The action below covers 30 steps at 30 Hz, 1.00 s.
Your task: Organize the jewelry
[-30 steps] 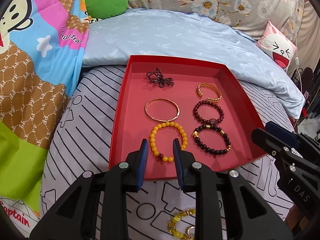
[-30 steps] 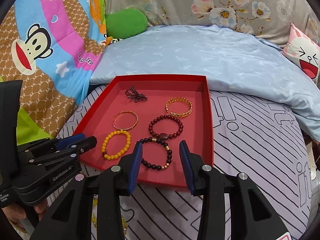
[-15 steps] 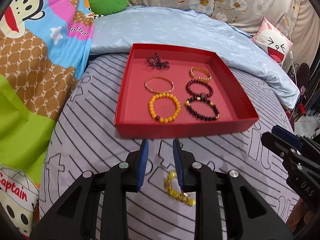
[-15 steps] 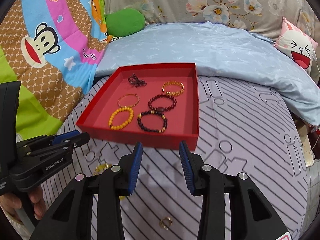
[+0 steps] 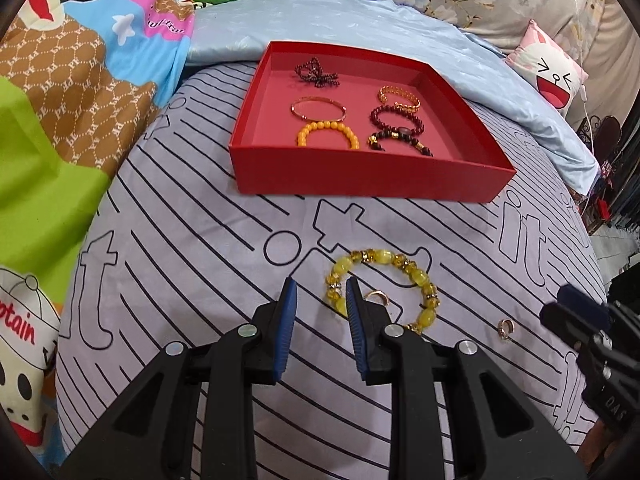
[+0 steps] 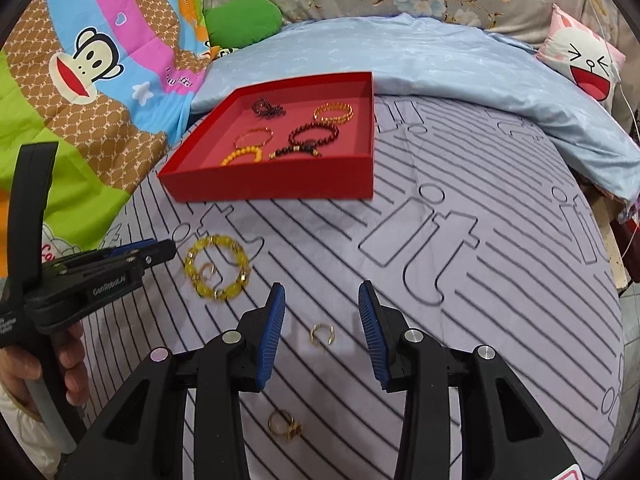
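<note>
On the bed: striped sheet (image 5: 192, 240), with a red tray (image 5: 360, 176) toward its far end.
Tray contents: six bracelets in two columns, all inside the walls; the near wall hides part of the orange bracelet (image 5: 327, 133) and dark bracelet (image 5: 400, 139).
Tray edges: far wall against the blue quilt (image 5: 360, 16); left wall near the cartoon blanket (image 5: 80, 80); near wall faces bare sheet.
Loose pieces: yellow bracelet (image 5: 380, 280) lying flat on the sheet, well short of the tray; a small ring (image 5: 378, 297) inside its loop; a gold ring (image 6: 321, 334) and a second ring (image 6: 285, 426) nearer the right camera.
Left gripper (image 5: 320, 296): jaws apart, nothing clamped; right fingertip over the yellow bracelet's left arc, contact cannot be told.
Right gripper (image 6: 322, 300): jaws apart and empty, the gold ring on the sheet in line with the gap.
Open room: bare sheet between tray and yellow bracelet; wide bare sheet right of the tray up to the quilt.
Person: a hand (image 6: 44, 368) on the left gripper's handle.
</note>
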{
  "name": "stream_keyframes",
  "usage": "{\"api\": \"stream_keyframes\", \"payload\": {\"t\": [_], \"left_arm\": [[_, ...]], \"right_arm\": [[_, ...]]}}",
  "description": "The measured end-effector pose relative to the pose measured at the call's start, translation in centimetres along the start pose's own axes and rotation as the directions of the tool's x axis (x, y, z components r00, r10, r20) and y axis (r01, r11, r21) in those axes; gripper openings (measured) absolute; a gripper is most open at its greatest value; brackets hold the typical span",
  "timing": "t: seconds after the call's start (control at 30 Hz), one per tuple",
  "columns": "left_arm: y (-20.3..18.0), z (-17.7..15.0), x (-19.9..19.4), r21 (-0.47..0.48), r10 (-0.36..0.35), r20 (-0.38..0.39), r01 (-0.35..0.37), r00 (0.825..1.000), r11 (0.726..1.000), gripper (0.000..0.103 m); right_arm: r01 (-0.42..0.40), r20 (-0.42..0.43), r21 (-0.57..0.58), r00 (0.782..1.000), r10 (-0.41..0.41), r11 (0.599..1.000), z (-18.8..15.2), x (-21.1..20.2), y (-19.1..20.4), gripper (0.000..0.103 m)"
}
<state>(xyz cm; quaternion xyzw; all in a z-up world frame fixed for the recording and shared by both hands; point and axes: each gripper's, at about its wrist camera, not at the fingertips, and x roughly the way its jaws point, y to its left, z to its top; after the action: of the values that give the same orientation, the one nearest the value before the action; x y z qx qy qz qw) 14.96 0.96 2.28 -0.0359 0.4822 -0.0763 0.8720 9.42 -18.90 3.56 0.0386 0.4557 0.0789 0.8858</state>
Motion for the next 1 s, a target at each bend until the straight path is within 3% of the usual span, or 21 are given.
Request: {"api": "stream_keyframes", "payload": {"t": [0.63,0.77,1.0], "left_arm": [[-0.9,0.4,3.0,0.019,0.032,-0.011,-0.032,0.999,0.999,0.028],[-1.1,0.5,3.1,0.028,0.020,-0.018,-0.020,1.000,0.999,0.010],[-1.6,-0.1,1.9,0.026,-0.009,-0.011,0.009,1.000,1.000,0.009]], "right_arm": [[-0.031,-0.068,-0.004,0.997,0.031,1.000,-3.3,0.3,0.7,0.038],[-0.035,-0.074,-0.008,0.997,0.034,0.999,-3.4,0.5,0.9,0.038],[-0.038,-0.086,-0.015,0.996,0.037,0.999,-3.7,0.7,1.2,0.038]]}}
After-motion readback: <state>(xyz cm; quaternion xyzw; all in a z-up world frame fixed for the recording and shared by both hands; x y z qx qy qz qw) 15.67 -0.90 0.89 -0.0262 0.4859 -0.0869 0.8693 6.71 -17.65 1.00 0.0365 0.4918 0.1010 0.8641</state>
